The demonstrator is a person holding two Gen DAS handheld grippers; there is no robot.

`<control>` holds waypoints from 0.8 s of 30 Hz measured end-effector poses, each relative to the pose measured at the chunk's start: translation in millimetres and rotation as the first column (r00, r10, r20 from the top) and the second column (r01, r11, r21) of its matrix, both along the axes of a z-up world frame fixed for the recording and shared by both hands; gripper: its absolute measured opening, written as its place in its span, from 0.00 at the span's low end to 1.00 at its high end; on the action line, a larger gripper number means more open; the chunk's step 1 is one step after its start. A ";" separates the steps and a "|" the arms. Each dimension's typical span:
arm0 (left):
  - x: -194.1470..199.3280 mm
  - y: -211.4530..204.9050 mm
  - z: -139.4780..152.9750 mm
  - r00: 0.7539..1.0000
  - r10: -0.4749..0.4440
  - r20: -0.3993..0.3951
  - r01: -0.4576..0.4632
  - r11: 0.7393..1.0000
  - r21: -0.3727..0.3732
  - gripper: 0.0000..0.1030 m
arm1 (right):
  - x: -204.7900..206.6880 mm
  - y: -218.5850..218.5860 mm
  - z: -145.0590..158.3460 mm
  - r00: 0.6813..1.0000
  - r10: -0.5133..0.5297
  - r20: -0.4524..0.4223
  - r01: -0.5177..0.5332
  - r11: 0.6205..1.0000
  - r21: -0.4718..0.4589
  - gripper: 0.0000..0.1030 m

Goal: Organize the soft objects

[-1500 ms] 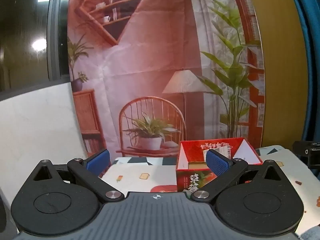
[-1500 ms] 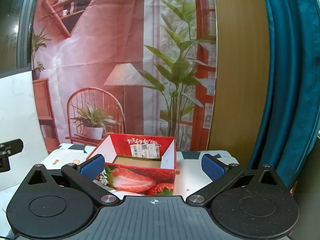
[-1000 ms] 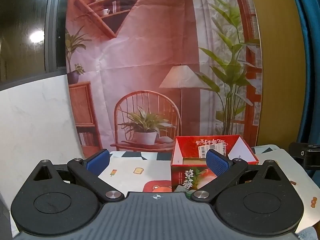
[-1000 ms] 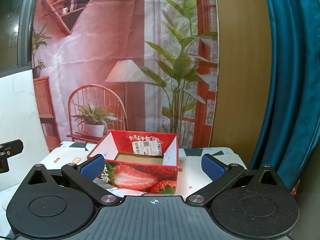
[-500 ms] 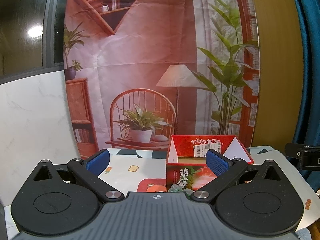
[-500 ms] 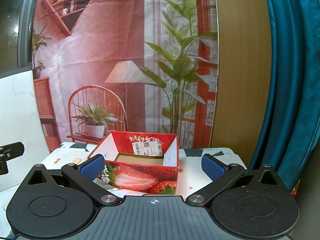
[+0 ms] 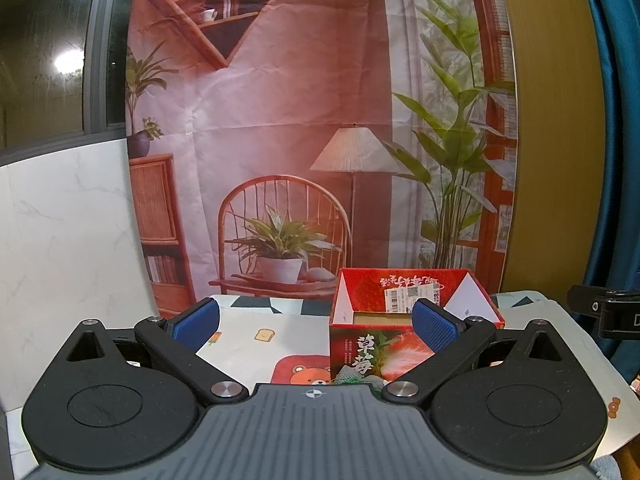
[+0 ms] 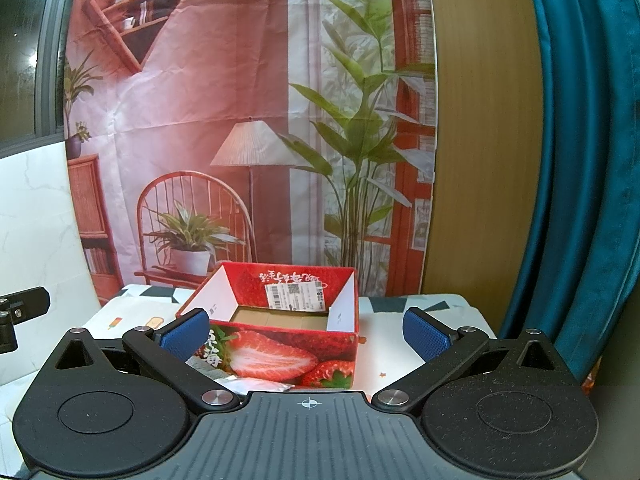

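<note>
Jaws of both the left gripper [image 7: 315, 320] and right gripper [image 8: 306, 328] stand spread, empty. Near the strawberry box [image 8: 276, 344] on the worktop [image 8: 400, 364] lies a limp white packet [image 8: 256, 385], probably light; pinch mid-body.

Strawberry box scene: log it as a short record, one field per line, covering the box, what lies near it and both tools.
box: red strawberry box, open top, upright on the patterned tablecloth
box contents: only a cardboard floor shows, no soft object seen inside
label: white barcode sticker on the inner back wall
near the box: pale wrapped item and a grey-green mesh thing at its front foot, both partly hidden
left tool: open, holding nothing
right tool: open, holding nothing
backdrop: printed room scene, teal curtain at the right
</note>
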State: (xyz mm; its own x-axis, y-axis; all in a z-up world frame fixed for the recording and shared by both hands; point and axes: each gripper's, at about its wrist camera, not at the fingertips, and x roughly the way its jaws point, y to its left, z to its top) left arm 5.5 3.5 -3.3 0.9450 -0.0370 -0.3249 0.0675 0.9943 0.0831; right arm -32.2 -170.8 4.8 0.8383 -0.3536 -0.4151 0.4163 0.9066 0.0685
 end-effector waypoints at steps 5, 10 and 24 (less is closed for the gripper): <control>-1.0 0.9 -2.1 1.000 -0.003 -0.003 0.003 1.000 0.000 1.00 | 0.0 0.1 0.1 1.000 0.000 0.000 0.000 1.000 0.001 1.00; -0.4 1.6 -2.7 1.000 -0.005 -0.007 0.005 1.000 -0.005 1.00 | 0.0 -0.6 -0.2 1.000 0.000 0.001 0.000 1.000 0.002 1.00; -0.6 1.6 -3.7 1.000 -0.007 -0.009 0.007 1.000 -0.005 1.00 | 0.3 -1.4 -1.1 1.000 0.001 0.001 -0.001 1.000 0.005 1.00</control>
State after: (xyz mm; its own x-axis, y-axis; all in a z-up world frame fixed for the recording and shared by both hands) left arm 4.9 5.1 -7.0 0.9418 -0.0455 -0.3331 0.0753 0.9942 0.0771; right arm -32.0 -172.2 3.6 0.8389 -0.3511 -0.4160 0.4157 0.9066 0.0732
